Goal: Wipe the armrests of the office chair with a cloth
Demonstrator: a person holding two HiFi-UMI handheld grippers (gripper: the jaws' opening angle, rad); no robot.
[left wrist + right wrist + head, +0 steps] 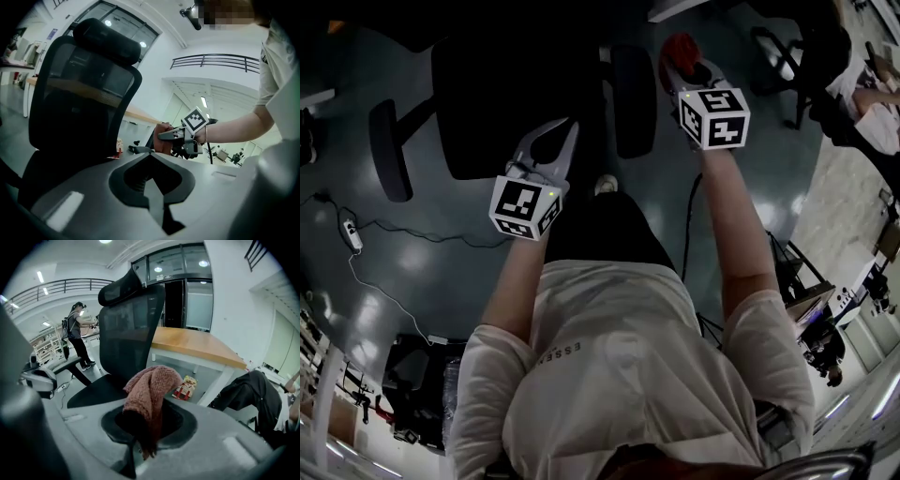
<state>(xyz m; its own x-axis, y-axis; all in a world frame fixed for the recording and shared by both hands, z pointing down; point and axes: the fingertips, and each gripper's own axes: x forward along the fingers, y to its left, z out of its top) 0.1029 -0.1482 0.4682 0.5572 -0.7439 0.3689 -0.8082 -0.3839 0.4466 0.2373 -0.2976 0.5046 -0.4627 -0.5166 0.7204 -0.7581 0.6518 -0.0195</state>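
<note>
1. My right gripper (682,64) is clamped on the reddish cloth (679,45). My left gripper (562,131) is closed on nothing.
2. The cloth sits just right of the office chair's right armrest (633,98), whose long axis runs near to far.
3. The right gripper is nearer, so I would shift left, then wipe along that axis.

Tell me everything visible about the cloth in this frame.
The cloth is a reddish-pink, nubby knit-looking fabric, bunched into a folded hump. The right gripper is shut on its lower end, so it arches up above the jaws. In the head view it sits beside one black armrest; contact cannot be told.
</note>
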